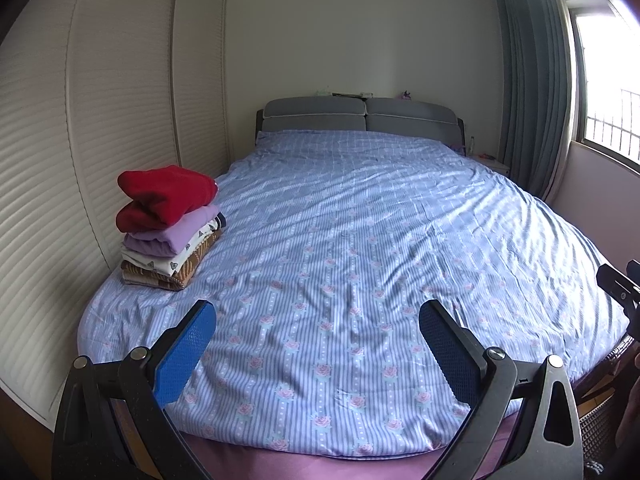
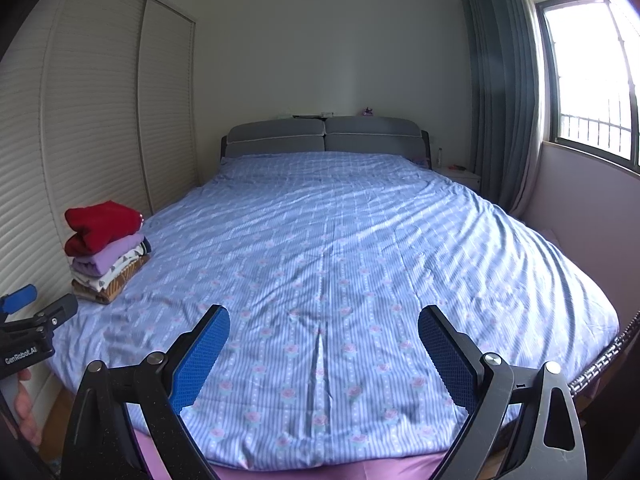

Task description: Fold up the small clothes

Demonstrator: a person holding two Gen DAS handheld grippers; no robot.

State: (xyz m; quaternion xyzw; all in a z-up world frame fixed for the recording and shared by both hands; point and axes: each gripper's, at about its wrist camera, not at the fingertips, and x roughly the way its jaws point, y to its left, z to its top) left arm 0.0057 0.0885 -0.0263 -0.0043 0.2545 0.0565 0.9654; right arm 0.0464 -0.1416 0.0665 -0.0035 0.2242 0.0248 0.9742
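Far left on bed (image 1: 360,240): folded clothes stack (image 1: 168,228), well apart from both grippers' spread, empty fingers (image 1: 186,354).

A home bedroom: made bed (image 1: 340,240), louvred wardrobe (image 1: 80,140), curtained window (image 1: 600,92).

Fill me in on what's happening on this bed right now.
A person holds a gripper in each hand above the foot of the bed. The left gripper and the right gripper are both open and hold nothing. A stack of folded clothes sits near the bed's left edge by the wardrobe doors, with a red top uppermost. No unfolded garment shows on the blue cover.
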